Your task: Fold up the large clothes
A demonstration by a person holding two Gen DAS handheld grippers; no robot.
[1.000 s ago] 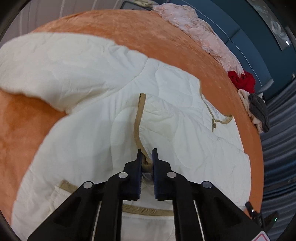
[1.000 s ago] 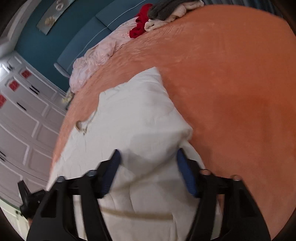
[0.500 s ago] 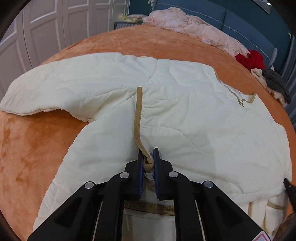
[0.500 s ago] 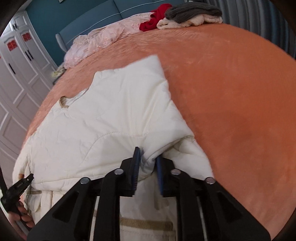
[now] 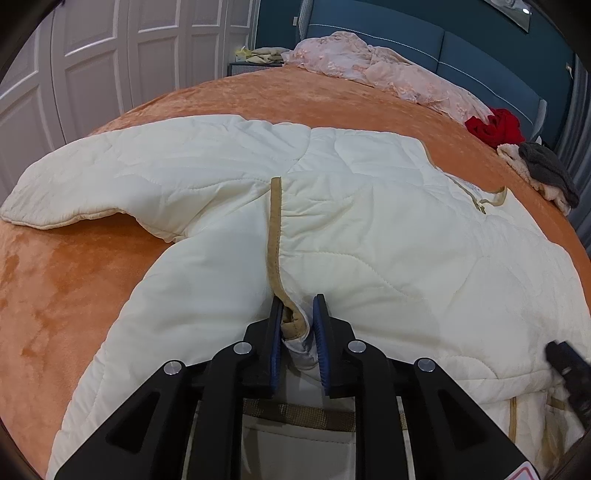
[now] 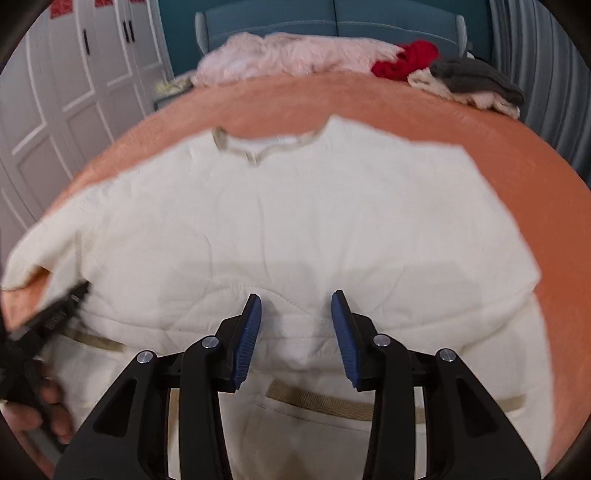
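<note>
A cream quilted jacket (image 5: 388, 229) with tan trim lies front up on the orange bedspread (image 5: 74, 295). One sleeve (image 5: 129, 177) stretches out to the left. The other sleeve is folded across the chest, and its tan-edged cuff (image 5: 291, 325) lies between the jaws of my left gripper (image 5: 297, 306). Those jaws are opening and the cuff sits loosely in the gap. My right gripper (image 6: 295, 295) hovers over the jacket's lower middle (image 6: 295, 221); its jaws are opening with nothing between them. The right wrist view is blurred. Each gripper shows at the edge of the other's view.
Near the blue headboard (image 6: 332, 18) lie a pink garment (image 5: 388, 74), a red one (image 5: 495, 125) and a grey-and-cream pile (image 5: 543, 170). White wardrobe doors (image 5: 110, 55) stand on the left. A hand (image 6: 37, 417) holds the left gripper at the bed's near edge.
My right gripper let go of the folded edge, swung left over the jacket's middle and spread its jaws. My left gripper's jaws widened around the cuff, and its view rolled level.
</note>
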